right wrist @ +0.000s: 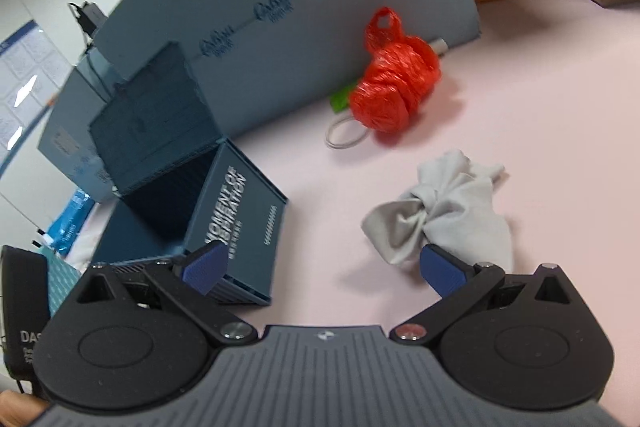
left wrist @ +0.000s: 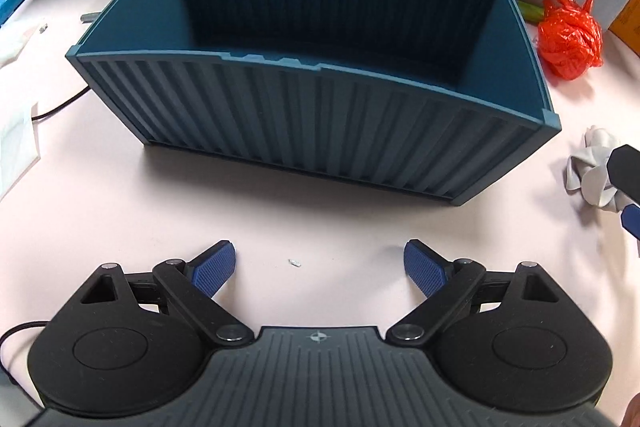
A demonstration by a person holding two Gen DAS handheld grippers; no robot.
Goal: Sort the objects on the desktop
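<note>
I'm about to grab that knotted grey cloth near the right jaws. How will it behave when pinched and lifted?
The grey cloth looks soft and crumpled, so it will probably squash between the jaws rather than resist. Its loose flaps will likely droop once lifted. The knot seems the firmest place to pinch. It looks light and is unlikely to roll on the pink tabletop. The right gripper is open beside it.

1 blue box, 1 red bag, 1 grey cloth

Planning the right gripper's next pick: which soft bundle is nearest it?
The grey cloth, right by the right gripper; the red plastic bag lies farther back.
</note>
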